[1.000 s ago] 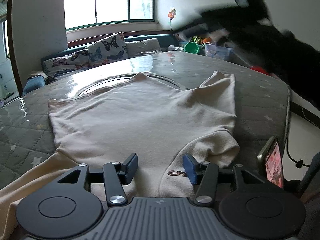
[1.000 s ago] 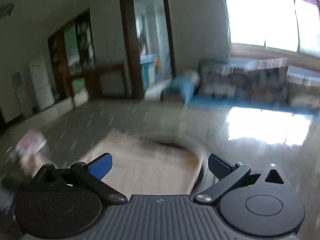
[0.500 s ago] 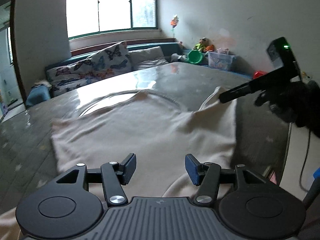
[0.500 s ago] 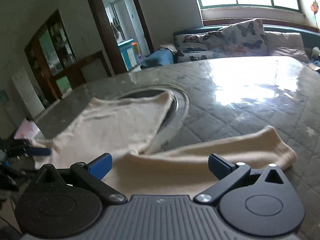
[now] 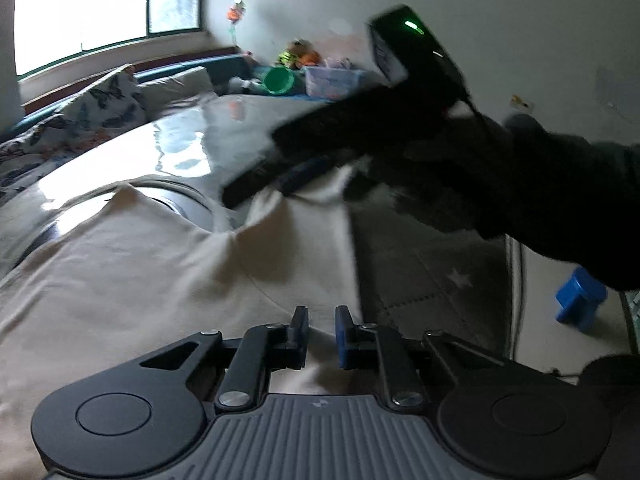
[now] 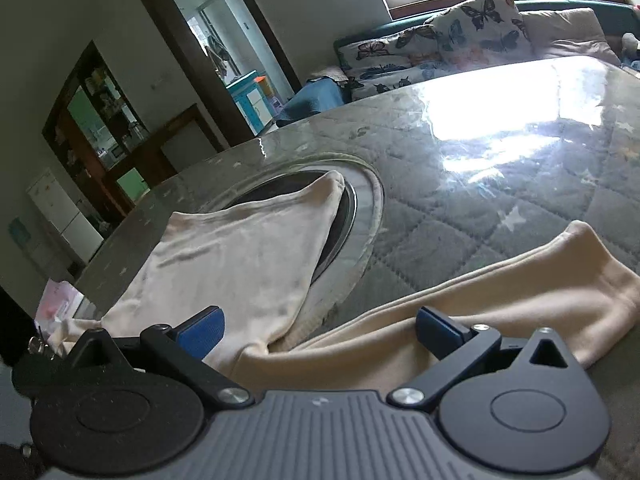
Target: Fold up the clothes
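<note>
A cream sweatshirt (image 5: 160,264) lay flat on the gray quilted table (image 6: 500,184), its body running away from the left gripper (image 5: 321,330) toward the far side, with one corner over a round glass ring (image 6: 360,208) set in the table. The left gripper's jaws were closing, almost together, with the near edge of the cloth between them. The right gripper (image 6: 318,326) was wide open and grasped nothing, just above the long sleeve (image 6: 540,280), which stretched sideways across its view.
</note>
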`<state>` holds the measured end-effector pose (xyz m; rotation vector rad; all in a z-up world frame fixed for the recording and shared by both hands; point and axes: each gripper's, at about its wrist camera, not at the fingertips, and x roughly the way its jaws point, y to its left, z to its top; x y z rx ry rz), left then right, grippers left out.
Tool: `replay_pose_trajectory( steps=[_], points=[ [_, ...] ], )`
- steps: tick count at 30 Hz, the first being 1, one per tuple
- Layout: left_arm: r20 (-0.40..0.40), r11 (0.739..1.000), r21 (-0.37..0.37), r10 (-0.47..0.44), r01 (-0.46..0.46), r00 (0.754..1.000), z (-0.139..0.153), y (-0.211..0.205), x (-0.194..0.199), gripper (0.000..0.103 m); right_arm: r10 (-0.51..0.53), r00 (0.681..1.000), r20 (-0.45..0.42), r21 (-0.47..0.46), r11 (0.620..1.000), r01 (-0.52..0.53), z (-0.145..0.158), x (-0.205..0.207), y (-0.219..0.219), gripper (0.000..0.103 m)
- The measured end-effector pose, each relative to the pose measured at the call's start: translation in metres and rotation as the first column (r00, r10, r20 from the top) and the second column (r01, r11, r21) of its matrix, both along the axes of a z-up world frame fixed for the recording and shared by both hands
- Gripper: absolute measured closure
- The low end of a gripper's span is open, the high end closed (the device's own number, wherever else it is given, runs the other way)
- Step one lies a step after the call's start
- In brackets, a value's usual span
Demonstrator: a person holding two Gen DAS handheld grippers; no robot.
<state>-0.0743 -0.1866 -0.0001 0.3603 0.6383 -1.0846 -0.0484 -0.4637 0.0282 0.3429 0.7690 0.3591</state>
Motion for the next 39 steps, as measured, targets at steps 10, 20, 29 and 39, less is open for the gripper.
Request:
replay_pose_trajectory(
  steps=[10,20,29,39],
  points=[
    [-0.005,1.000,0.007,-0.017,0.017,1.000,-0.003,0.000,-0.001,0.087,-0.093,0.995,0.041,-0.058,0.994,0.095,-0.004,0.027,-0.015,0.000],
    [-0.003,1.000,-0.007,0.023,-0.023,1.000,0.002,0.006,-0.002,0.079,-0.298,0.952,0.061,-0.120,0.945,0.304,0.004,-0.005,-0.074,0.000],
    [-0.001,0.997,-0.013,0.074,-0.074,0.997,0.007,0.008,0.004,0.074,-0.356,0.931,0.075,-0.248,0.898,0.364,-0.012,-0.025,-0.080,0.015],
    [0.027,0.995,-0.021,0.102,-0.101,0.994,0.014,0.009,0.002,0.059,-0.377,0.920,0.104,-0.292,0.873,0.391,-0.012,-0.016,-0.059,0.063]
  ],
)
